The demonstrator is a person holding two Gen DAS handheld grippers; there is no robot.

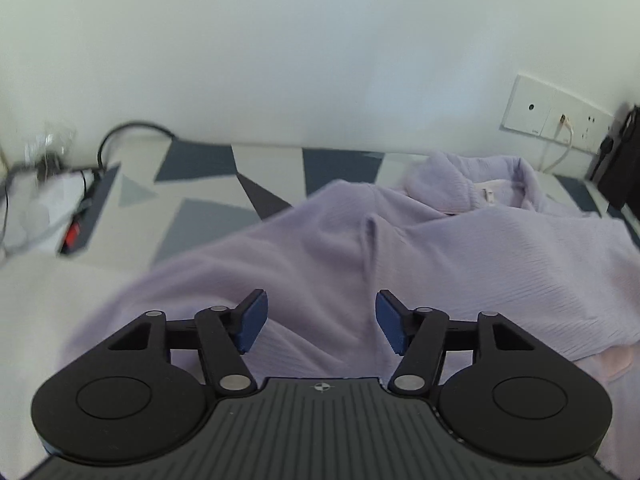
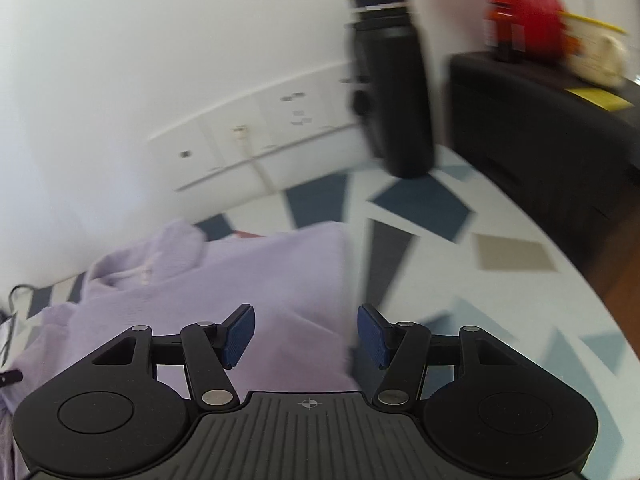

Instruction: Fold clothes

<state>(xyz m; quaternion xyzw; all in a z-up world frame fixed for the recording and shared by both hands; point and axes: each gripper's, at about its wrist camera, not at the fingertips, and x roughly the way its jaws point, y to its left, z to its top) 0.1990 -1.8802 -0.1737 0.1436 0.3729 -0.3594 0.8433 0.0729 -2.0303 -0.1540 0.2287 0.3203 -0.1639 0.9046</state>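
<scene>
Domestic room: geometric blue-grey patterned tabletop (image 2: 420, 208) against white wall with white socket panel (image 1: 556, 114); black insulated bottle (image 2: 392, 84), black cabinet (image 2: 536, 128) holding red ornament (image 2: 528, 4).

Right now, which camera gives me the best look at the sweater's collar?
The left wrist view: the lilac sweater's collar is sharp there, with its neck label visible, beyond the open left gripper. The right wrist view shows the collar only blurred, at the far left.
</scene>
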